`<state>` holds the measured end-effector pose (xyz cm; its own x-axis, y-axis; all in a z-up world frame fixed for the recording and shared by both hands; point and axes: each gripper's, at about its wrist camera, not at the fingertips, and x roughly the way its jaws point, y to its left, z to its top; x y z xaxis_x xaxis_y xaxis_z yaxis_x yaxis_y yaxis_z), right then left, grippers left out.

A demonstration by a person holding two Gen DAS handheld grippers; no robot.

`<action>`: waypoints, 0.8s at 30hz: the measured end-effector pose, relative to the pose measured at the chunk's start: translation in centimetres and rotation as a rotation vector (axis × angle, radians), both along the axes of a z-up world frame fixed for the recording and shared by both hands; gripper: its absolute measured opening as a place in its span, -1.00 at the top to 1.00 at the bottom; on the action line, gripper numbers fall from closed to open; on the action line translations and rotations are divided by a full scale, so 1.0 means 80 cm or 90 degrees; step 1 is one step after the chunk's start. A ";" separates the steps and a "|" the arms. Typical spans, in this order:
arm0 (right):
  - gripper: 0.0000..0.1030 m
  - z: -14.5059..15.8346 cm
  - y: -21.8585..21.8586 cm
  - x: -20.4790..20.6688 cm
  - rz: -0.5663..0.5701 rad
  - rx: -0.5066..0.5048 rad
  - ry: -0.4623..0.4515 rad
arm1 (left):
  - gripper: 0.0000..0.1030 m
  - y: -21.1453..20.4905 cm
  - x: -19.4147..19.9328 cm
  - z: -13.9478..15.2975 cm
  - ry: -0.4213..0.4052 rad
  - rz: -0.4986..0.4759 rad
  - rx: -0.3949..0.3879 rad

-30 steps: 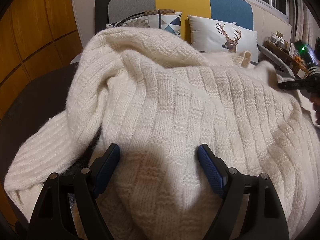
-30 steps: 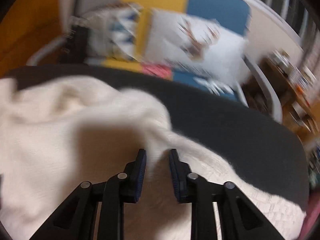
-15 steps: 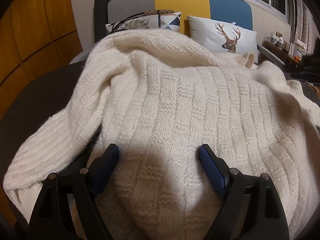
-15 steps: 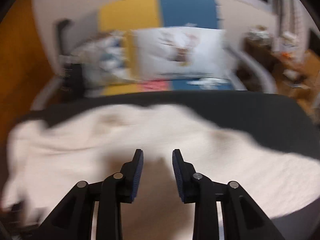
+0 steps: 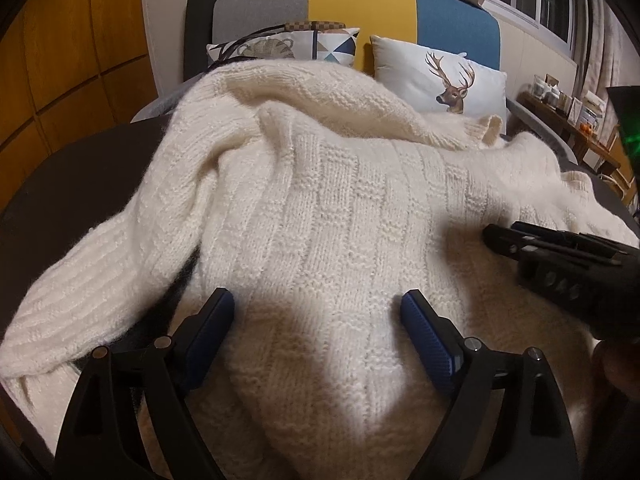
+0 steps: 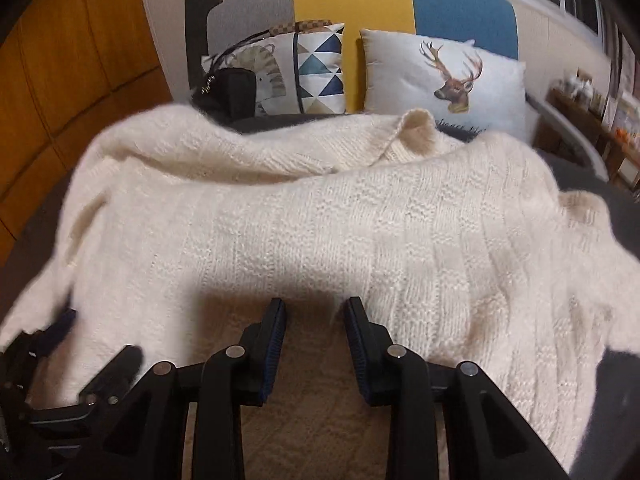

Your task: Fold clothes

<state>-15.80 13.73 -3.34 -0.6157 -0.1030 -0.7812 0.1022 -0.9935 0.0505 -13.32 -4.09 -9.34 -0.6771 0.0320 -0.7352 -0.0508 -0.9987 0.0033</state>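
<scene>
While one cream knitted sweater point(image 5: 320, 208) lies spread over a dark round table point(image 5: 80, 172), two grippers hover above its near part. Left gripper point(image 5: 318, 320): jaws wide apart, blue pads point(image 5: 208, 332) on either side of a ridge of knit, nothing clamped between them. Right gripper point(image 6: 316, 328): jaws apart by a narrower gap, nothing visibly held; in the left wrist view its black body enters from the right edge, above the sweater's right side. One sleeve point(image 5: 92, 280) trails off toward the near left, and the ribbed collar point(image 6: 412, 132) lies at the far edge of the garment. Behind the table stands one sofa point(image 6: 360, 4) with grey, yellow and blue back panels. Two cushions rest against it: one triangle-patterned cushion point(image 6: 316, 68) on the left, one deer-head cushion point(image 6: 444, 84) on the right. One black handbag point(image 6: 232, 92) sits just before the patterned cushion. Wooden panels point(image 5: 72, 48) cover the wall at left.
</scene>
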 end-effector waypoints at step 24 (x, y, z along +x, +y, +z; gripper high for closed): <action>0.38 -0.009 -0.017 -0.009 -0.004 0.072 0.020 | -0.71 -0.239 0.049 0.028 -0.082 0.077 0.024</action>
